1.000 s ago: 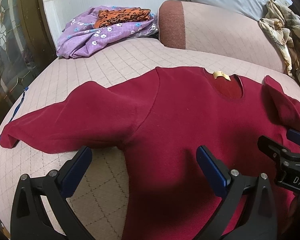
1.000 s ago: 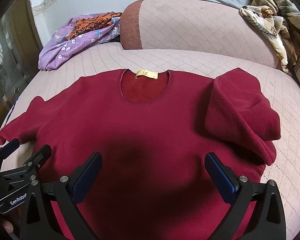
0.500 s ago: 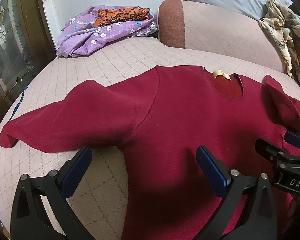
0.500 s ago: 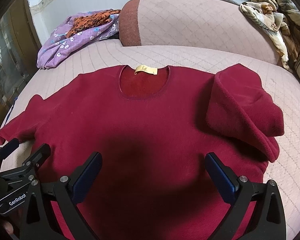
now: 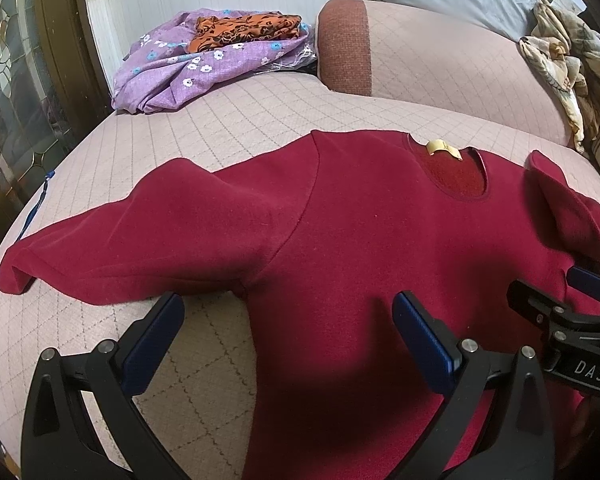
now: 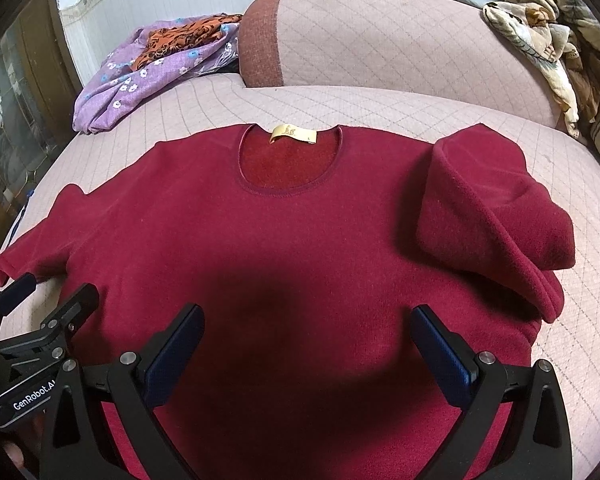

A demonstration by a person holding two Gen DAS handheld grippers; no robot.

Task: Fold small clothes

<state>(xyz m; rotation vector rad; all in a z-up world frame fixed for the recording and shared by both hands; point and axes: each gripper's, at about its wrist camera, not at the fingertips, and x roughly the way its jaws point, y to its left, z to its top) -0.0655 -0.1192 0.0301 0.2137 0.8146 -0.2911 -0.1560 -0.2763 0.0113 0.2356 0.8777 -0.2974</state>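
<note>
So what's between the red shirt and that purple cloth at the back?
Nothing: only bare quilted sofa cover separates the shirt from the purple cloth, clearest in the left wrist view.

Right gripper [image 6: 306, 344] has eased forward toward the yellow neck label [image 6: 293, 134]: in its view the label sits lower than a second ago and the folded sleeve [image 6: 488, 216] right of the label looks bigger. In the left view the right gripper's [image 5: 580, 292] fingers sit lower, farther below the label [image 5: 444, 148]. Sweater itself seems unshifted, hard to be sure
</note>
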